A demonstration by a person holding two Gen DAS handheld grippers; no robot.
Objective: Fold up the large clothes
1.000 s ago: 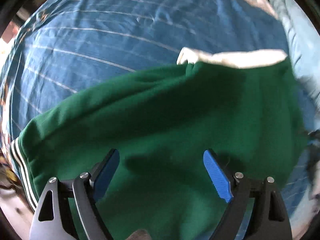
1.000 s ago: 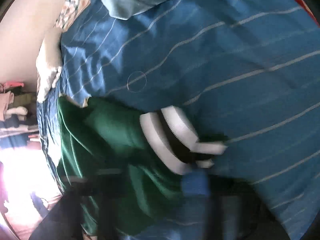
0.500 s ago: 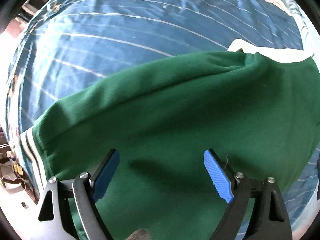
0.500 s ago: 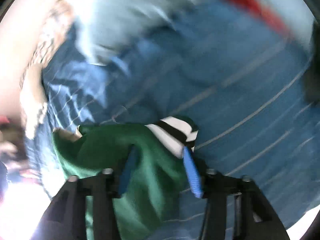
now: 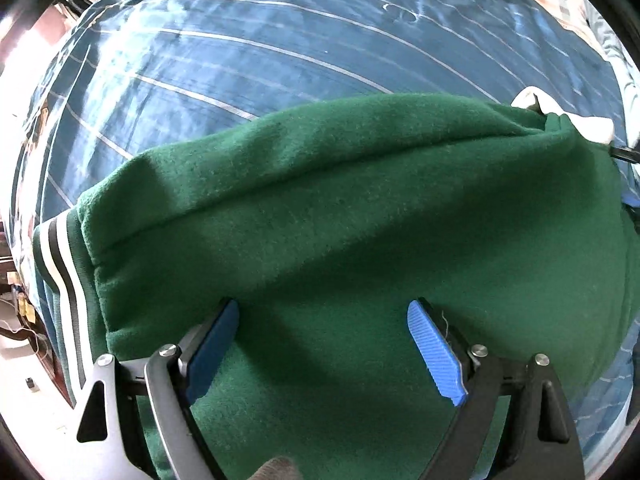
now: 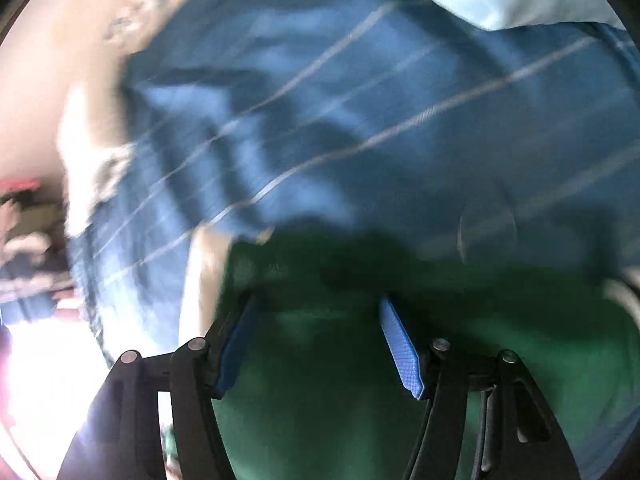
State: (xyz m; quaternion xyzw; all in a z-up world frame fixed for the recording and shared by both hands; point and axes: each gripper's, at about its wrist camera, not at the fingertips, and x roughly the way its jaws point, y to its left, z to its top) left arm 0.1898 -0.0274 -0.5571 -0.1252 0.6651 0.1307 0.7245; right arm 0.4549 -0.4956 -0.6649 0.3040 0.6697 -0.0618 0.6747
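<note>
Right tongs [image 6: 316, 344] released striped cuff, now apart | left tongs [image 5: 324, 344] apart over green garment [image 5: 360, 208] | blue bedspread [image 5: 280, 40] beyond fold edge

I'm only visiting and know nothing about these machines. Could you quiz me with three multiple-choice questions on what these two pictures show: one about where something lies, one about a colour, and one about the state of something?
1. Where does the green garment lie?
A. On the blue striped bedcover
B. On a wooden floor
C. On a hanger

2. What colours are the stripes on the garment's cuff?
A. Red and yellow
B. White and dark
C. Pink and orange

3. How do the jaws of the left tool stand?
A. Clamped on the cuff
B. Shut on nothing
C. Apart, nothing pinched between them

Answers: 1 A, the bedcover shows around the garment in both views. 2 B, white and dark bands run along the cuff at the left edge. 3 C, the two blue pads stand wide apart above flat green cloth.
</note>
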